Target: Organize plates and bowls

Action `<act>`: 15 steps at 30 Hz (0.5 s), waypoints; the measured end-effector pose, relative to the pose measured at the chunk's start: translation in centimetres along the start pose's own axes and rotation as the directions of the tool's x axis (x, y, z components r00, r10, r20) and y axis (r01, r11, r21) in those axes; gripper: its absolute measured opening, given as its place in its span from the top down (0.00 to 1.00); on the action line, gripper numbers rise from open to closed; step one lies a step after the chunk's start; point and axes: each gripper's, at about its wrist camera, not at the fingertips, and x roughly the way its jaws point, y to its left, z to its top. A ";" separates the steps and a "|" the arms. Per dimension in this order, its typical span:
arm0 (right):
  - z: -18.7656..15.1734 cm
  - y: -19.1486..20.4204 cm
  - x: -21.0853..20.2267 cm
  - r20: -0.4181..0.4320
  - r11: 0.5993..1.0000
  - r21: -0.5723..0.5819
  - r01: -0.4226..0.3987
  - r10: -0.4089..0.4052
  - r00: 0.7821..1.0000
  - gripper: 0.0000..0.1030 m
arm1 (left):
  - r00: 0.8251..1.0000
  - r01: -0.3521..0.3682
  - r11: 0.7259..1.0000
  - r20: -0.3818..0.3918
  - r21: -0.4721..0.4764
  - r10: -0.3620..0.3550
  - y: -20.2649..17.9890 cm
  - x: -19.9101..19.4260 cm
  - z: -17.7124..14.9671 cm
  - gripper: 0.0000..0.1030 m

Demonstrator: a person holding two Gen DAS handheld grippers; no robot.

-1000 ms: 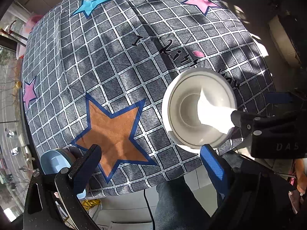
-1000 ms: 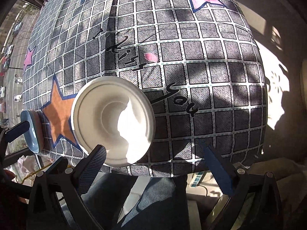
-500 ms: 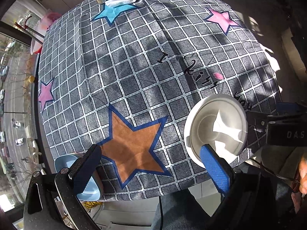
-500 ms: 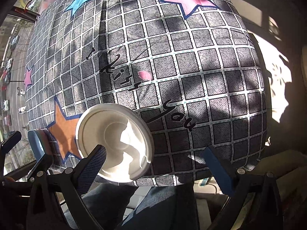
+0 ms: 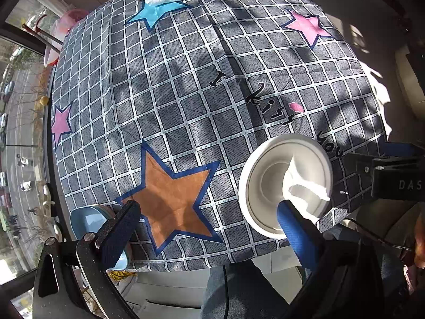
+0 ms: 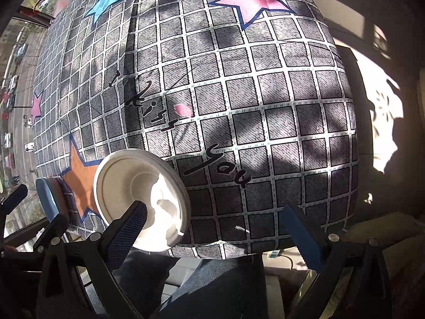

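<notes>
Two grippers are held wide apart, nothing gripped: left gripper (image 5: pixel 205 222); right gripper (image 6: pixel 215 220). White bowl (image 5: pixel 285 188) is seen lower right; blue bowl (image 5: pixel 87 219) lower left.

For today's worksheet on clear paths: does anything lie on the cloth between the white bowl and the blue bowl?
Nothing visible does. Between the white bowl and the blue bowl lies only flat tablecloth with the orange star.

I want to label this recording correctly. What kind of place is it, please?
Probably a home, upstairs by a window: a table under a star-print cloth holds a white bowl and a blue bowl, and a street with cars lies below.
</notes>
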 end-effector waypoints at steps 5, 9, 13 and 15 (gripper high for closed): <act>0.3 -0.5 0.2 -0.018 1.000 -0.017 -0.003 0.003 1.000 0.00 | 1.000 -0.003 1.000 -0.020 -0.011 0.003 -0.7 0.2 0.1 0.00; 0.3 -1.0 0.5 -0.035 1.000 -0.019 -0.008 0.007 0.999 0.00 | 0.999 -0.009 1.000 -0.038 -0.012 0.009 -1.3 0.6 0.3 0.00; 0.4 -1.5 0.7 -0.049 1.000 -0.020 -0.014 0.013 0.999 0.00 | 0.998 -0.012 1.000 -0.057 -0.021 0.011 -1.8 1.1 0.5 0.00; 0.5 -1.7 0.7 -0.051 1.000 -0.021 -0.014 0.013 0.999 0.00 | 0.998 -0.014 0.999 -0.064 -0.029 0.012 -1.8 1.2 0.6 0.00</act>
